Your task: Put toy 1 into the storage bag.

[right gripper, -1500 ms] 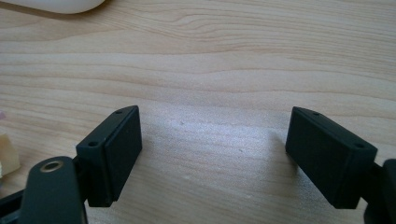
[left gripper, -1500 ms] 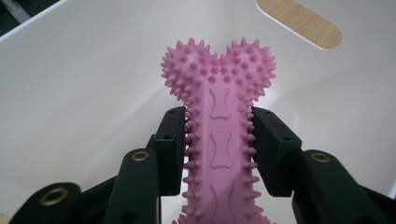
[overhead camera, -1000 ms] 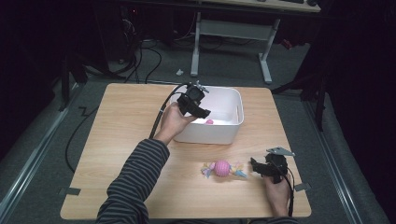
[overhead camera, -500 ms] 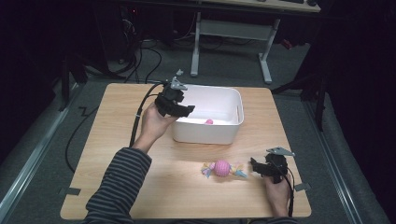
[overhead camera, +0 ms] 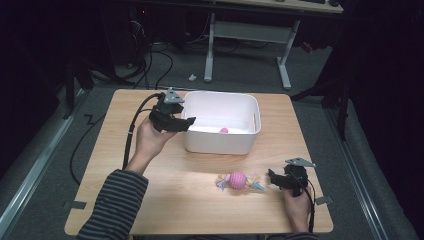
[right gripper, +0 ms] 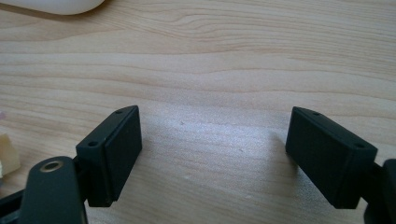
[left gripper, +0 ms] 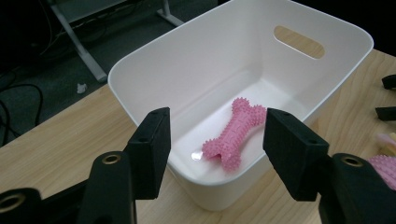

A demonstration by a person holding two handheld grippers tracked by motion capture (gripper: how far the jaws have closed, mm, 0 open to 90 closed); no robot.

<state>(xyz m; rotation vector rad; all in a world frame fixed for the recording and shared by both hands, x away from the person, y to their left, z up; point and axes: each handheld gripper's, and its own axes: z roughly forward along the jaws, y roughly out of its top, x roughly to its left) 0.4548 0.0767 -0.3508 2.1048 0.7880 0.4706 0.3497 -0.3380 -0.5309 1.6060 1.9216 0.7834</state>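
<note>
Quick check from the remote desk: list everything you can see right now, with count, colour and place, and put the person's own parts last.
White plastic bin with handle slot: 1, white, far middle of the table.
Pink spiky rubber bone toy: 1, pink, lying on the bin's floor.
Pink spiky ball toy with pastel tabs: 1, pink with yellow and blue ends, near side of the table, in front of the bin.
Light wooden table: 1, pale wood, centre.
White desk frame: 1, white, on the floor behind the table.
Left gripper: 1, black, at the bin's left rim, fingers open, nothing between them.
Right gripper: 1, black, low by the table's near right, right of the ball toy, fingers open and empty.
Striped sleeve: 1, grey and black, bottom left.
</note>
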